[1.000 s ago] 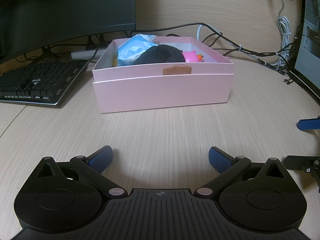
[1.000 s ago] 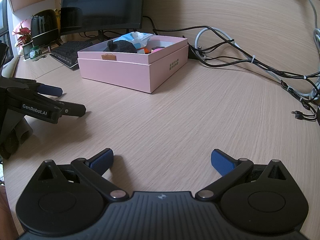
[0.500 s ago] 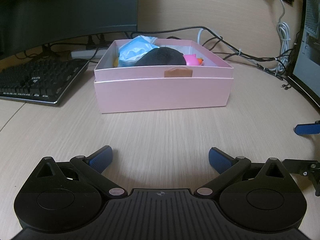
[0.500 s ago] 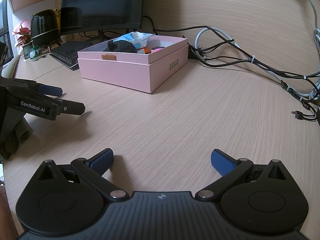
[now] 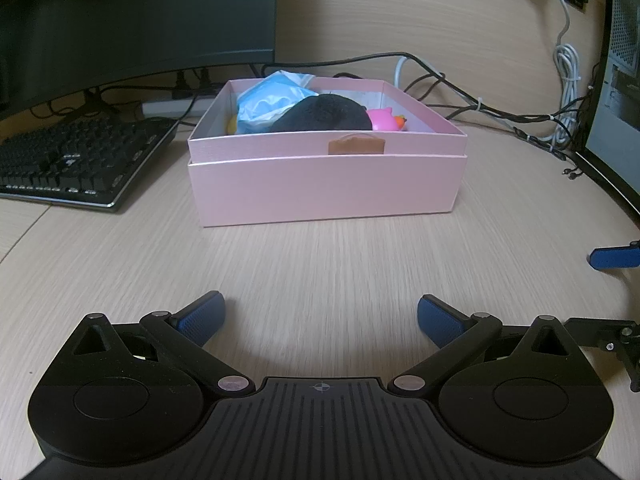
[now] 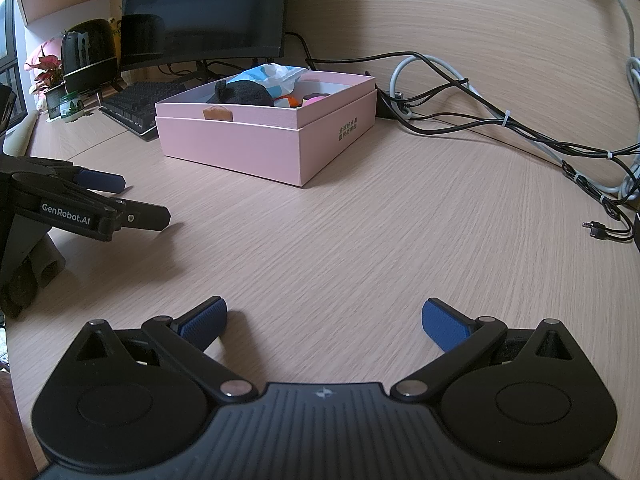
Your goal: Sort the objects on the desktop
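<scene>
A pink box [image 5: 326,188] [image 6: 256,148] stands on the wooden desk, straight ahead in the left wrist view. It holds a blue plastic pack [image 5: 268,104] [image 6: 276,76], a black fuzzy item [image 5: 324,116] [image 6: 242,92], a pink toy [image 5: 380,118] and something orange [image 5: 400,121]. My left gripper [image 5: 320,316] [image 6: 120,200] is open and empty, well short of the box front. My right gripper [image 6: 324,320] is open and empty too, over bare desk to the right of the left one. One of its blue fingertips [image 5: 612,258] shows at the right edge of the left wrist view.
A black keyboard [image 5: 72,160] [image 6: 136,106] lies left of the box under a dark monitor [image 5: 132,20] [image 6: 208,8]. Cables [image 5: 500,110] [image 6: 500,120] run behind and right of the box. A black kettle-like pot [image 6: 90,56] and a red plant [image 6: 44,76] stand far left.
The left wrist view has shifted slightly, the box sitting a little further right and nearer. The right gripper has not moved; both stay open.
</scene>
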A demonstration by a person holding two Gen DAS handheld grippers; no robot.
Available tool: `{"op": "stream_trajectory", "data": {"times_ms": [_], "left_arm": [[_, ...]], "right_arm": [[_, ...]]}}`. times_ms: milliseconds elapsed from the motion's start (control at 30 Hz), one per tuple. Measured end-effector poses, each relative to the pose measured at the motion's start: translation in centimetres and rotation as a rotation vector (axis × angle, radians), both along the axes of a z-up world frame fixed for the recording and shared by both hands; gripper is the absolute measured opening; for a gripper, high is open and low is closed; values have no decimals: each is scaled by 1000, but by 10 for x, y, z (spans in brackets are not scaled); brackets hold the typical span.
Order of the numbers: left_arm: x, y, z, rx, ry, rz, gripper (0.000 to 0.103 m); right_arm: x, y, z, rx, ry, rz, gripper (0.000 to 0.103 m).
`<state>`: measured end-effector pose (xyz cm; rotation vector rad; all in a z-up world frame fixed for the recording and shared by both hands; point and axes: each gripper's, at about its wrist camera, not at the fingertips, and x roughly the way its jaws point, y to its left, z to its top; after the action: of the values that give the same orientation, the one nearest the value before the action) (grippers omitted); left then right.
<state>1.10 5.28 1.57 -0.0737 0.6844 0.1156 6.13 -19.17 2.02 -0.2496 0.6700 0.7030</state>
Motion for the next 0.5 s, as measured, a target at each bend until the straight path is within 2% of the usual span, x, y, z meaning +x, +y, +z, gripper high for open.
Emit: {"op": "stream_trajectory", "data": {"times_ms": [500], "left_arm": [[0,0,0,8,5,-2,103]], "right_arm": [[0,0,0,0,0,0,103]]}}
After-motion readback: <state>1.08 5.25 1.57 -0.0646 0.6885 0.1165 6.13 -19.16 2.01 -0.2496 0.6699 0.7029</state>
